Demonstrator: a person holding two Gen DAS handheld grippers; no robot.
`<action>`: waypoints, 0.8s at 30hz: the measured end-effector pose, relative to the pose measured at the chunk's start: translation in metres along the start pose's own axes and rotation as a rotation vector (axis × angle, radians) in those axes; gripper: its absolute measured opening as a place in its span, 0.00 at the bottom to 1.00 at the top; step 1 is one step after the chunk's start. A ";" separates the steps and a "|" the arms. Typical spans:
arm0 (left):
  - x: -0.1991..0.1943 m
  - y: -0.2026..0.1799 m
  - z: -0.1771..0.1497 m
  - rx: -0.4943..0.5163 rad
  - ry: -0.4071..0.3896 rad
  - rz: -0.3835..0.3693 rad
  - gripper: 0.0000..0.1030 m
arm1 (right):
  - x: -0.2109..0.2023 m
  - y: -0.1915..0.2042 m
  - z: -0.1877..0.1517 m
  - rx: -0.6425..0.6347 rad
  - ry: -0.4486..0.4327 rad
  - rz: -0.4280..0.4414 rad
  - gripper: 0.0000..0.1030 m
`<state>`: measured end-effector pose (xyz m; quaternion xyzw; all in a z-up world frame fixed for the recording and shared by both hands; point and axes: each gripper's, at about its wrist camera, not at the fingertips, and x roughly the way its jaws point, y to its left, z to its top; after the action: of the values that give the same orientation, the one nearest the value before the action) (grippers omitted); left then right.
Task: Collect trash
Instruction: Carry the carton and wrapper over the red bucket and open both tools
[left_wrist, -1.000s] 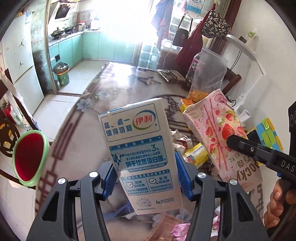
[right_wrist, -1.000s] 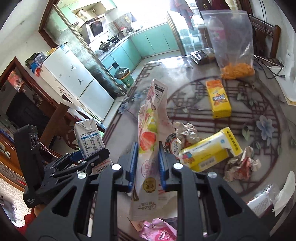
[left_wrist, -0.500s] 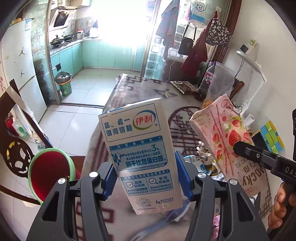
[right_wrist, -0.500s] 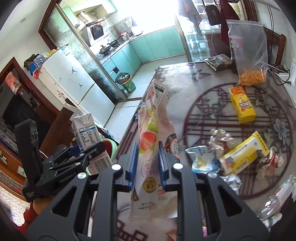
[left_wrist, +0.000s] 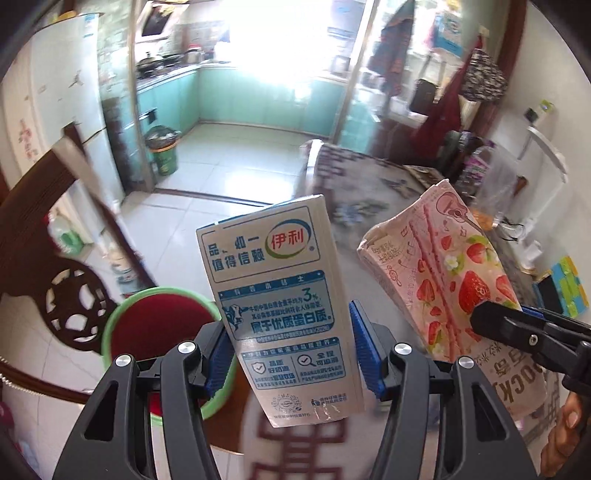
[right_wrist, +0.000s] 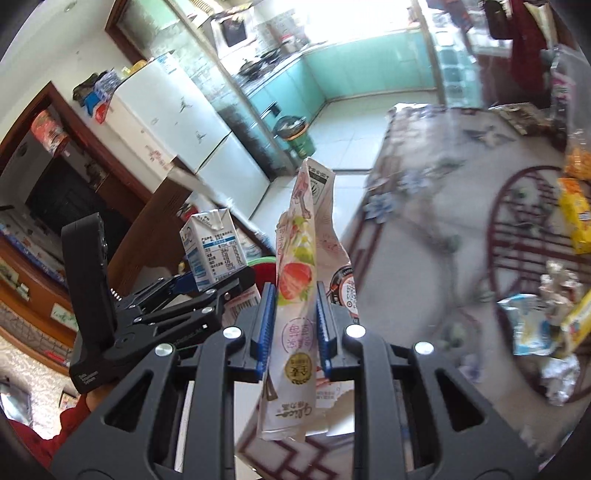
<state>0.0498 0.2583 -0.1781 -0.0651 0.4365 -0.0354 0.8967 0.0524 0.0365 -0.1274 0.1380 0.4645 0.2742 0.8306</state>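
Two pieces are clamped: our left gripper (left_wrist: 291, 354) squeezes the milk carton (left_wrist: 279, 295), our right gripper (right_wrist: 294, 328) the strawberry snack box (right_wrist: 301, 295); bin (left_wrist: 159, 332) near left, table litter (right_wrist: 546, 314) remains.

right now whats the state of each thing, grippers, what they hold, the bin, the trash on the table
left gripper: shut on milk carton
milk carton: upright, held off the table
right gripper: shut on pink snack box
pink snack box: flattened, torn, held up
green bin: open, red inside, on the floor beside the table
yellow boxes and wrappers: lying on the table, uncollected
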 end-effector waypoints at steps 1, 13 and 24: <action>0.001 0.014 -0.002 -0.013 0.004 0.032 0.53 | 0.010 0.007 0.001 -0.010 0.016 0.011 0.21; 0.016 0.122 -0.017 -0.131 0.066 0.221 0.53 | 0.126 0.076 0.015 -0.136 0.187 0.061 0.21; 0.015 0.141 -0.006 -0.134 0.042 0.248 0.56 | 0.118 0.099 0.027 -0.220 0.092 -0.008 0.46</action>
<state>0.0552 0.3956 -0.2140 -0.0695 0.4611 0.1034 0.8786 0.0919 0.1866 -0.1468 0.0315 0.4699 0.3261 0.8197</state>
